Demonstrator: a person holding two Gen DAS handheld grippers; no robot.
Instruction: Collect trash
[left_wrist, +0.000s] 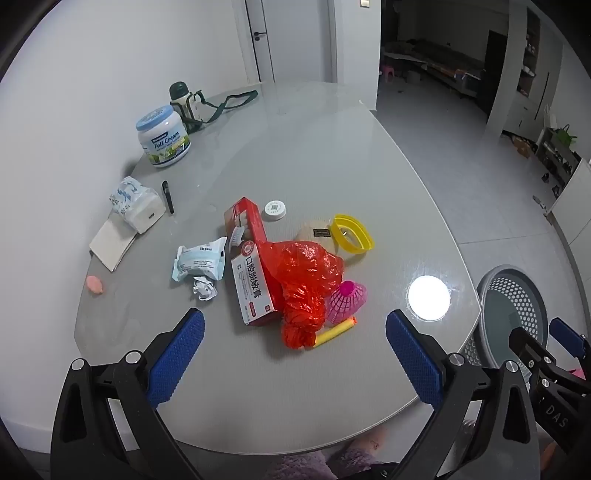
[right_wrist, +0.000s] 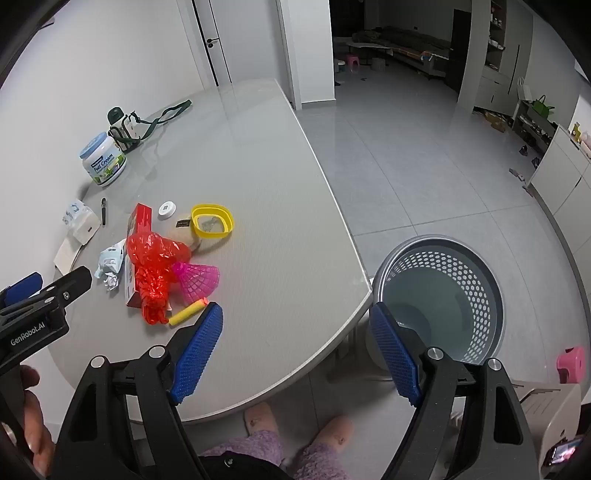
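Observation:
A heap of trash lies mid-table: a red plastic bag (left_wrist: 306, 284) (right_wrist: 153, 266), a red-and-white toothpaste box (left_wrist: 249, 258), a pink shuttlecock (left_wrist: 345, 297) (right_wrist: 195, 280), a yellow foam dart (left_wrist: 334, 332) (right_wrist: 186, 312), a crumpled paper ball (left_wrist: 204, 288) and a pale blue wrapper (left_wrist: 199, 263). A grey perforated bin (right_wrist: 443, 295) (left_wrist: 513, 310) stands on the floor off the table's right edge. My left gripper (left_wrist: 295, 358) is open and empty above the table, just short of the heap. My right gripper (right_wrist: 295, 350) is open and empty over the table's near right edge.
A yellow ring (left_wrist: 351, 233), white cap (left_wrist: 274, 210), tan round object (left_wrist: 316, 234), tissue pack (left_wrist: 136, 201), black pen (left_wrist: 168, 196), pink lump (left_wrist: 95, 284), milk powder tub (left_wrist: 164, 136) and strapped bottle (left_wrist: 183, 98) lie on the grey table (left_wrist: 295, 147). A wall runs along its left.

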